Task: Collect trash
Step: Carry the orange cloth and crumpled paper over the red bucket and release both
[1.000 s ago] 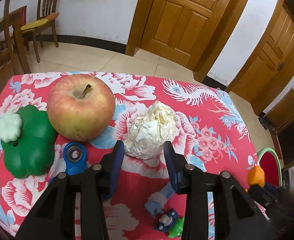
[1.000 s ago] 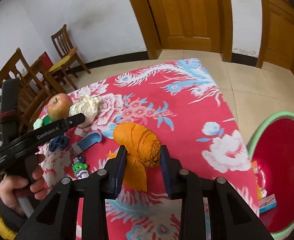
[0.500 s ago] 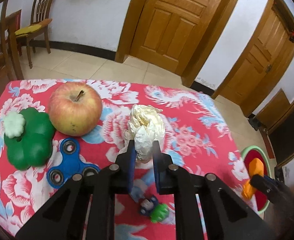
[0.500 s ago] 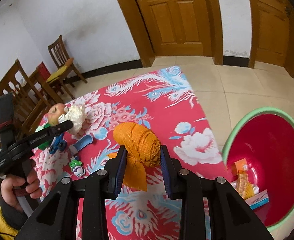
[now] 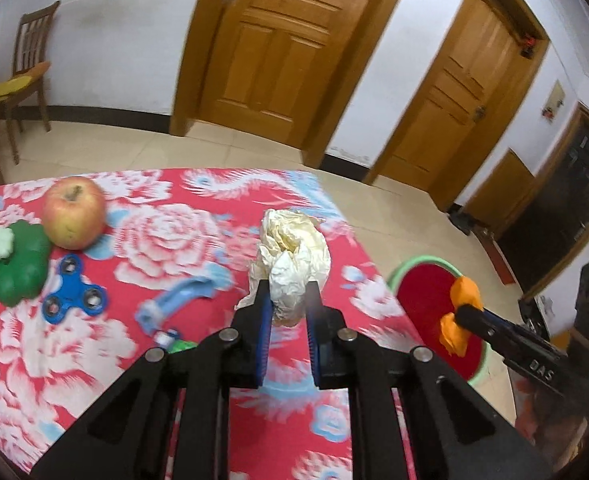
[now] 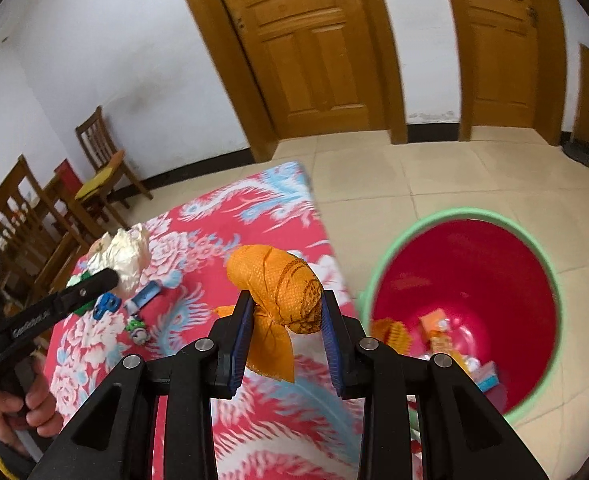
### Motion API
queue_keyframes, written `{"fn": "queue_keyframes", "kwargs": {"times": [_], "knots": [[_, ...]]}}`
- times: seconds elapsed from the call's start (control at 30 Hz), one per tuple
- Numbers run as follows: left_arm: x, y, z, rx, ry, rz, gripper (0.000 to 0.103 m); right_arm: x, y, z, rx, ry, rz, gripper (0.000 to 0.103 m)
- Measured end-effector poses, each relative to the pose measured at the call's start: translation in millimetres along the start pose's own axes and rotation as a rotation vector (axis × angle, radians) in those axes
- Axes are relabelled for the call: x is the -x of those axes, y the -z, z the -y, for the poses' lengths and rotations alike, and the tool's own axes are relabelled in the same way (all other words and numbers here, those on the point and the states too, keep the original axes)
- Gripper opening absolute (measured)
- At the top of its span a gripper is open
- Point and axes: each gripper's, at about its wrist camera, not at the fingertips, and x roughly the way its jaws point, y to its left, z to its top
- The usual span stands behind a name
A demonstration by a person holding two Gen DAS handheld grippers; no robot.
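In the left wrist view, a green toy [image 5: 16, 266] with a white knob sits at the far left of the bench [image 5: 166, 224], touching an apple [image 5: 74, 213] just to its right. A blue spinner [image 5: 74, 299] lies just below them, and a blue handle [image 5: 182, 295] lies further right, with a small green and blue toy [image 5: 174, 342] beside it. The left tongs [image 5: 287, 300] are closed on a crumpled paper wad [image 5: 292, 252], which bulges out above the fingertips and is held above the cloth. Right of the bench edge, a bin [image 5: 414, 264] with a green rim and red inside stands on the floor. The right tongs [image 5: 460, 312] appear in front of it with an orange bundle [image 5: 464, 292] in their grip.

In the right wrist view, a hand [image 6: 18, 408] at the lower left holds the left tongs [image 6: 108, 278] with the wad [image 6: 124, 254]. In the centre, the right tongs [image 6: 284, 312] are clamped on the orange bundle [image 6: 280, 284], its loose tail hanging down between the fingers, above the bench's right edge [image 6: 254, 208]. The bin [image 6: 466, 280] is just to the right, with wrappers [image 6: 438, 332] lying in its bottom.
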Motion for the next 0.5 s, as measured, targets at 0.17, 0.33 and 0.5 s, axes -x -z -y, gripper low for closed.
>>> {"fn": "queue_keyframes", "kwargs": {"times": [0.17,0.33,0.5], "knots": [[-2,8,37,-0.049,0.047,-0.021,0.015,17,4,26,-0.04,0.035,0.022,0.033],[-9,17,72,-0.102,0.081,-0.051,0.015,29,9,51,-0.074,0.068,0.032,0.033],[-23,28,106,-0.153,0.109,-0.094,0.015,34,14,78,-0.11,0.098,0.029,0.033]]}}
